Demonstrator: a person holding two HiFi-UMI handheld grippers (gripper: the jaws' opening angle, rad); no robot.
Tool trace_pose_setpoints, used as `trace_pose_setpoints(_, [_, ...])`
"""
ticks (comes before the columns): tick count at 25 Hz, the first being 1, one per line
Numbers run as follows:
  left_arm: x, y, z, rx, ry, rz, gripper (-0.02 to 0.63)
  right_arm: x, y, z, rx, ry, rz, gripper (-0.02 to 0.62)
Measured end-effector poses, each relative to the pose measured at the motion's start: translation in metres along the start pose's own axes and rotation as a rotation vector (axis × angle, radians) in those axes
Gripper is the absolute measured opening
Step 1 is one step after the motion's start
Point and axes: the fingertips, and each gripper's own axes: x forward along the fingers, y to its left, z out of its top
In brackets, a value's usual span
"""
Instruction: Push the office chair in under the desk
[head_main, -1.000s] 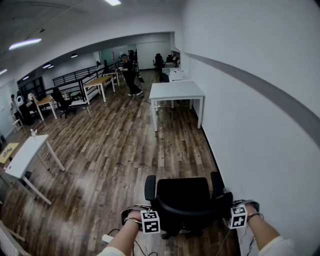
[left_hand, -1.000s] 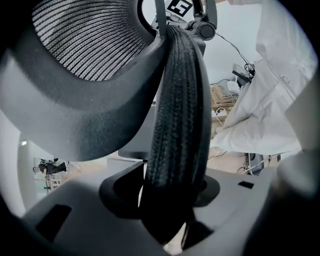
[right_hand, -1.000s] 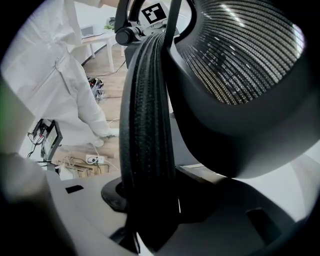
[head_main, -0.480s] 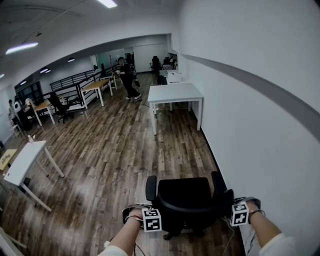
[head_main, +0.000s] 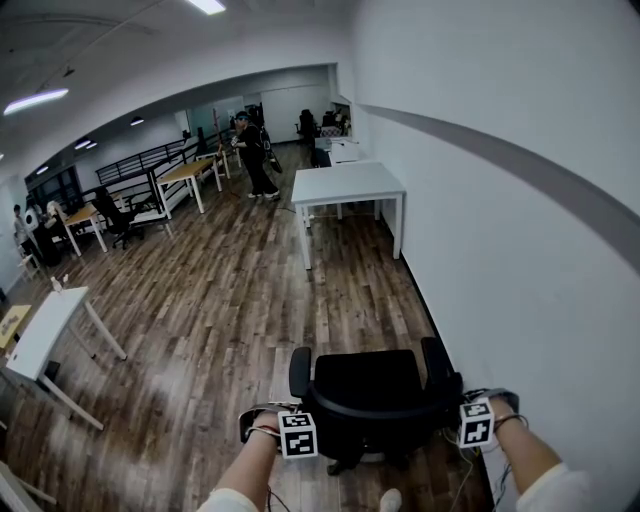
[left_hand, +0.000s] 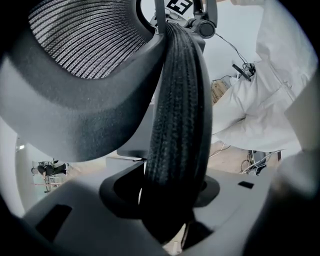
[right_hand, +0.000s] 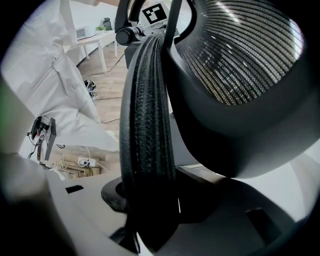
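Wood-plank flooring runs the length of this open office, white wall down the right side, and the white desk sits against that wall, well apart from the action at the near end. The black office chair stands close in front of the person, seat facing the desk, so by my read we're in the approach phase: chair in hand, nowhere near tucked in yet. Left gripper is on the left edge of the backrest, jaws about half spread and clamped on that padded rim running straight between them. Right gripper mirrors it on the other edge, jaws likewise part-way apart and biting the rim, mesh panel bulging off to one side. Both point steeply down onto the chair back. Next up, I'd say: roll it forward beside the wall, push evenly with both hands so it doesn't swivel, and line the seat up with the gap between the desk legs.
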Motion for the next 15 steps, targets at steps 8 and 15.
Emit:
trace_pose_setpoints(8, [0.009,0.034,-0.011,0.006,0.012,-0.014,0.196,0.017,-0.031,0.003,0.004,0.002,0.036,0.195])
trace_pose_setpoints(15, [0.017,0.059,-0.02,0.02,0.014,-0.028,0.196,0.027,-0.056,0.012,-0.007,0.001,0.04,0.192])
